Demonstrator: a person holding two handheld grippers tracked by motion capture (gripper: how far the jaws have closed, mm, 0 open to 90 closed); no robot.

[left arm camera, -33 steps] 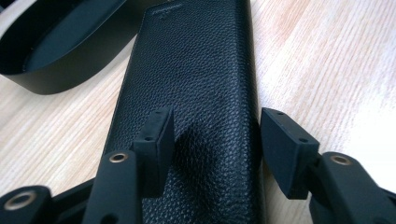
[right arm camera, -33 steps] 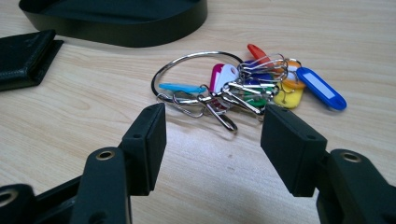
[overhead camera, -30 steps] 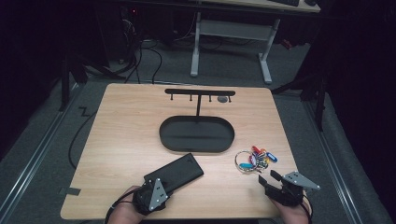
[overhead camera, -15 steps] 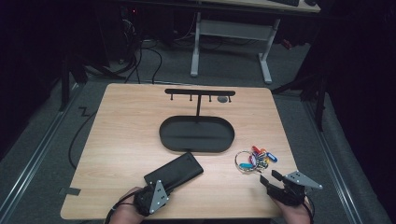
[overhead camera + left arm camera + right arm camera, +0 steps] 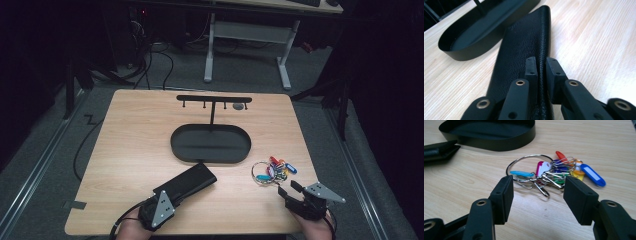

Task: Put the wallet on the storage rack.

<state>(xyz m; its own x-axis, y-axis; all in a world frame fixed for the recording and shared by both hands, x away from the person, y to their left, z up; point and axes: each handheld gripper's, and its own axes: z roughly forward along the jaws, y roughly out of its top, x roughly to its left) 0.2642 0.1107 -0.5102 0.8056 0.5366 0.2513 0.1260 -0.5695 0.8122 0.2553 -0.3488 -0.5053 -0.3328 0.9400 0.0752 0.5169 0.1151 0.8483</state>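
On the wooden worktop (image 5: 130, 150), the black leather wallet (image 5: 186, 183) is seen at the near left, lying flat, its long axis running diagonally from the near left up toward the black oval tray (image 5: 210, 144), whose near rim is just beyond its far end. The left tool (image 5: 541, 67) is set low along the wallet's near end; its jaws have just been closing, and the pads are now pressed on the wallet's stitched edge, which is gripped between them. Behind the tray, a black T-shaped hook stand (image 5: 214, 100) is seen upright. To the right, a ring of coloured key tags (image 5: 272, 170) lies just beside the tray. The right tool (image 5: 537, 195) is held level just short of the tags, jaws wide apart, nothing gripped.
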